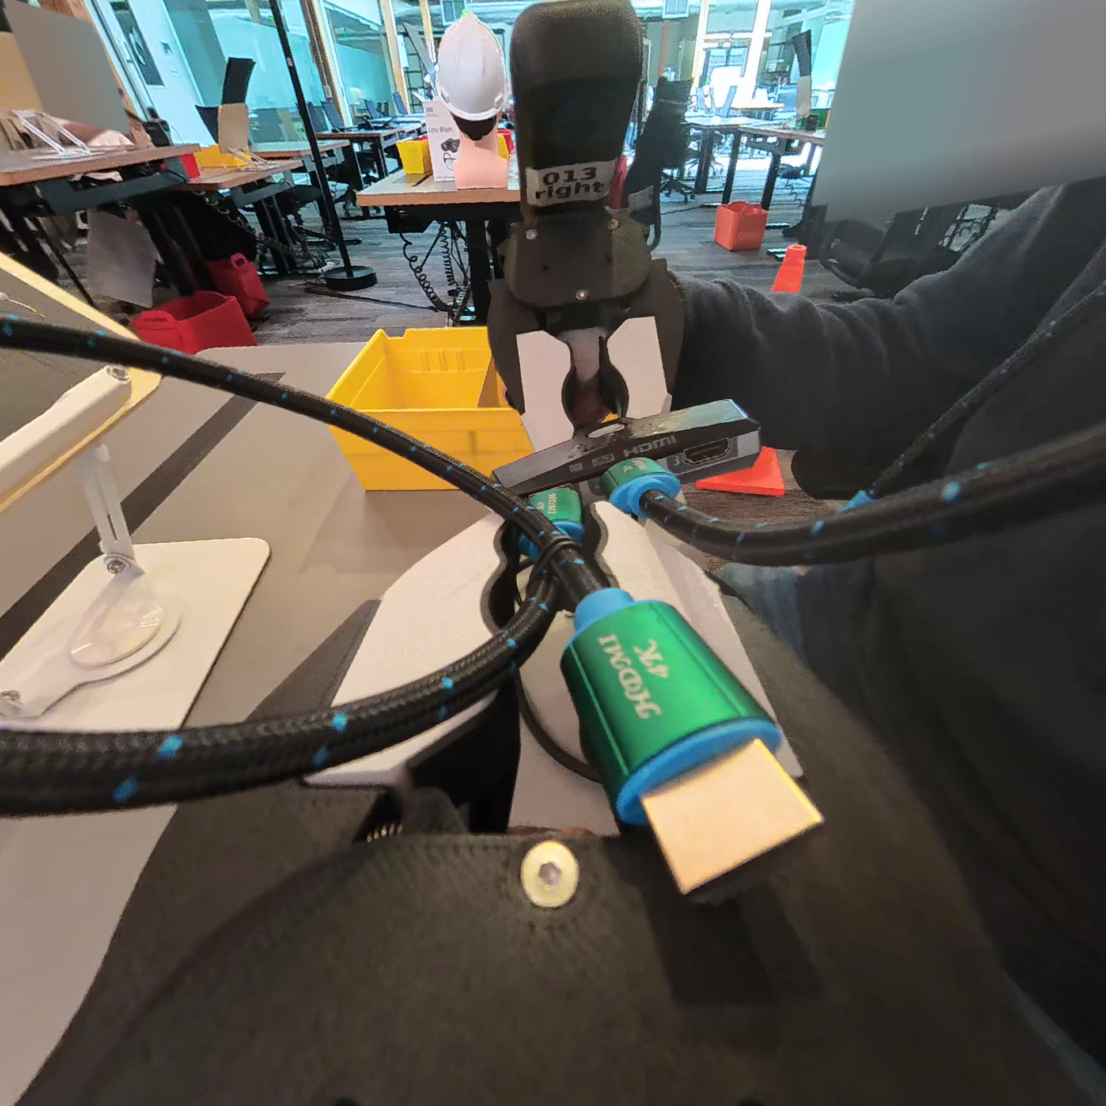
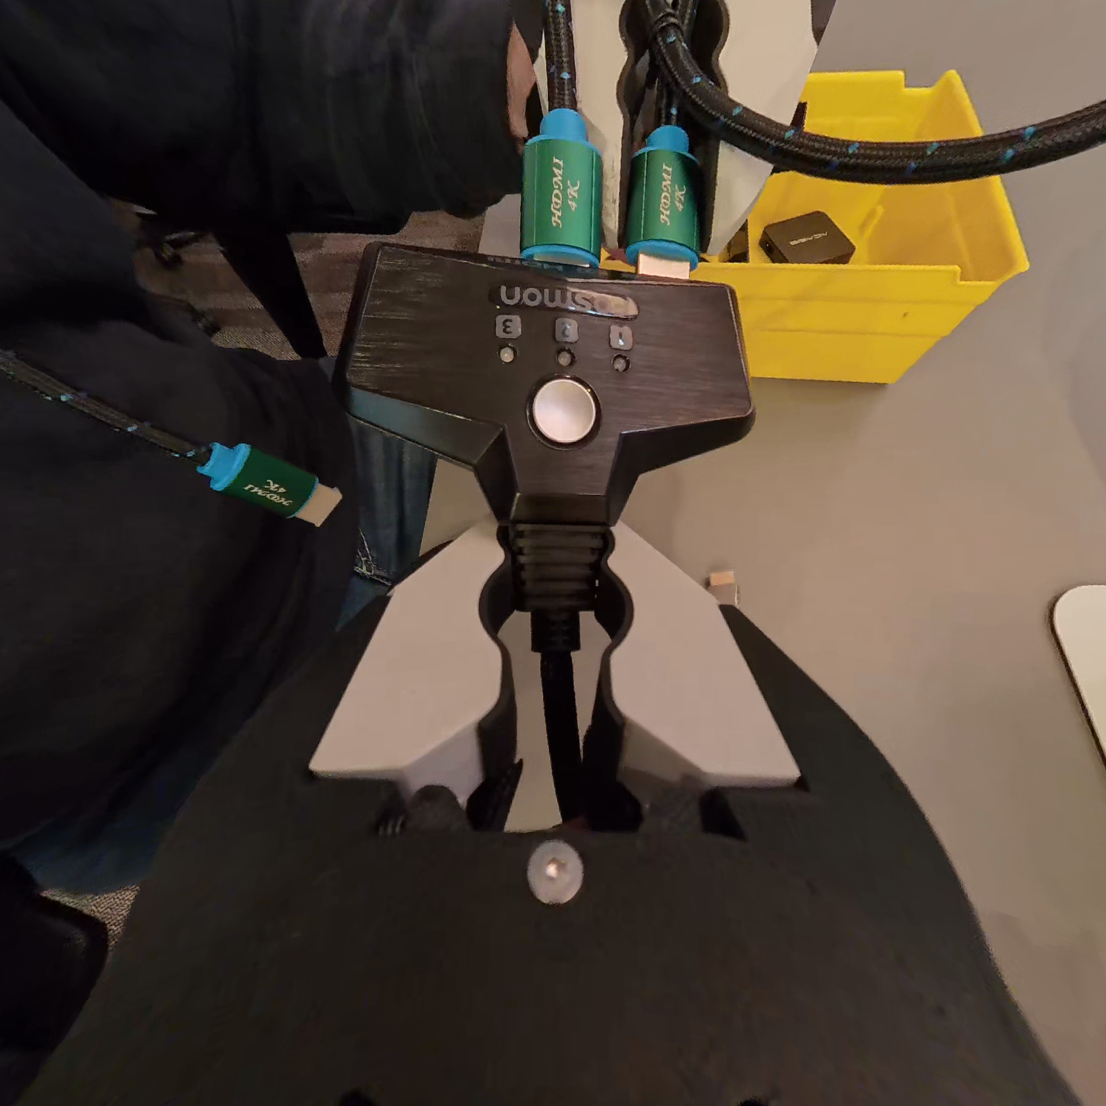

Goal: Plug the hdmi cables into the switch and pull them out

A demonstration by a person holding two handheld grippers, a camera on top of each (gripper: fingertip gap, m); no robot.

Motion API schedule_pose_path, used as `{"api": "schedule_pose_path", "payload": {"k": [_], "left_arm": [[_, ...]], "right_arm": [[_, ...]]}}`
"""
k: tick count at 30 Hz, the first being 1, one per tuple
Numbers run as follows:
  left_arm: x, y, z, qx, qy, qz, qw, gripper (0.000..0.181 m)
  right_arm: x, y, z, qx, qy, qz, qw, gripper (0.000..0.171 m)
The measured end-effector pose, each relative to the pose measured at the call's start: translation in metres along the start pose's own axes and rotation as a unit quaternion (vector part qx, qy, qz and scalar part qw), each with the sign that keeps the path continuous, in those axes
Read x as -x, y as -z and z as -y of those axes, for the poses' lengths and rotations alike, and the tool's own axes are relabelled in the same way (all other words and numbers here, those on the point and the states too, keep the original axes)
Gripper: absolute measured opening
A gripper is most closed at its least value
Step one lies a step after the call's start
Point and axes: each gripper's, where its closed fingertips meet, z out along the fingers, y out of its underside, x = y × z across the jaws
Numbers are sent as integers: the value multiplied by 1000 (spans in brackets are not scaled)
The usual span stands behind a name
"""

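The right gripper (image 2: 556, 574) clamps the HDMI switch (image 2: 544, 371) by its ribbed cable collar, above the table edge. The left gripper (image 1: 553, 538) pinches one green plug (image 2: 661, 206), half seated in the far right port. Drive it straight along the port's axis, without twisting.

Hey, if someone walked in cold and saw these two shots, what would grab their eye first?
Probably the green HDMI plugs: two sit side by side at the black switch, which the right tongs clamp by its cable collar. A third plug hangs loose close to the left camera. Behind the switch sits a bright yellow bin on the grey table.
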Motion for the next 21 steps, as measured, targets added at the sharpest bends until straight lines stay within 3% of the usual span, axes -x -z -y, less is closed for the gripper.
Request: {"api": "schedule_pose_path", "payload": {"k": [9, 21], "left_arm": [[-2, -1, -4, 24, 1, -3, 1000, 20], [0, 2, 5, -6, 23, -11, 1000, 20]], "right_arm": [[1, -2, -8, 53, -3, -14, 998, 18], [1, -5, 3, -44, -20, 29, 998, 19]]}}
